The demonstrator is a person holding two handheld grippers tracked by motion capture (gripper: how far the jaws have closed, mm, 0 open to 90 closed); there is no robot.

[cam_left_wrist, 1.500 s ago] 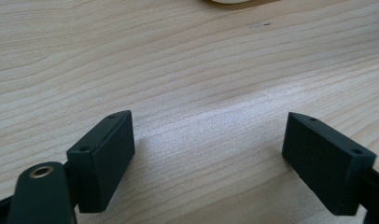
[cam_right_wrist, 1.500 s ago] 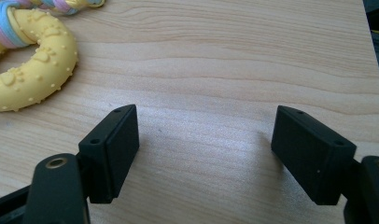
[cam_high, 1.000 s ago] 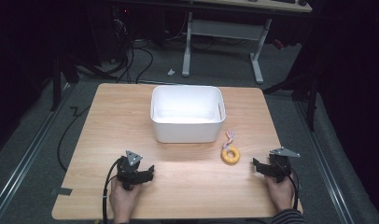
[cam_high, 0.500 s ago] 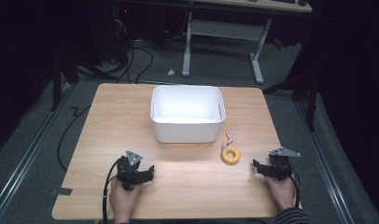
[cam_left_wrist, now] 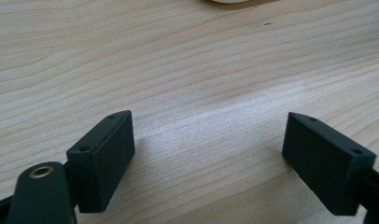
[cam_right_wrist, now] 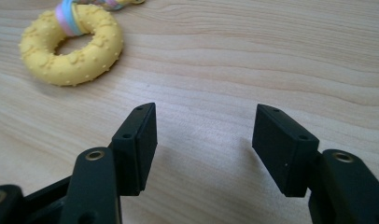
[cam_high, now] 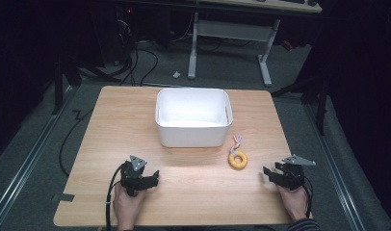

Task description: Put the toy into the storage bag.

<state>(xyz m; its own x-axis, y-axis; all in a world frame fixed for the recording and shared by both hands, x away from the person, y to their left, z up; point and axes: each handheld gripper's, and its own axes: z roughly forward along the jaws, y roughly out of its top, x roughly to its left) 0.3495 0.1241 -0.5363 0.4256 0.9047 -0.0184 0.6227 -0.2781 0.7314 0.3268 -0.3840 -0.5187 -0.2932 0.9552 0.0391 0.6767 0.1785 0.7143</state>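
The wooden surface carries a white bin at its middle, toward the far side, open at the top with nothing visible inside. Just off the bin's near right corner lies the yellow ring toy, flat on the wood, with a short braided cord running from it toward the far edge.

The right gripper rests at the near right and is the closer of the two to the toy, which lies to its left and a little farther out. In the right gripper view the toy sits ahead and left of the jaws, apart from them. These jaws have just been closing, yet stand spread, with nothing but bare wood between them.

The left gripper rests at the near left, well apart from the toy, its jaws spread wide and empty.

A reach for the toy would likely fall to the right hand, moving left and slightly away.
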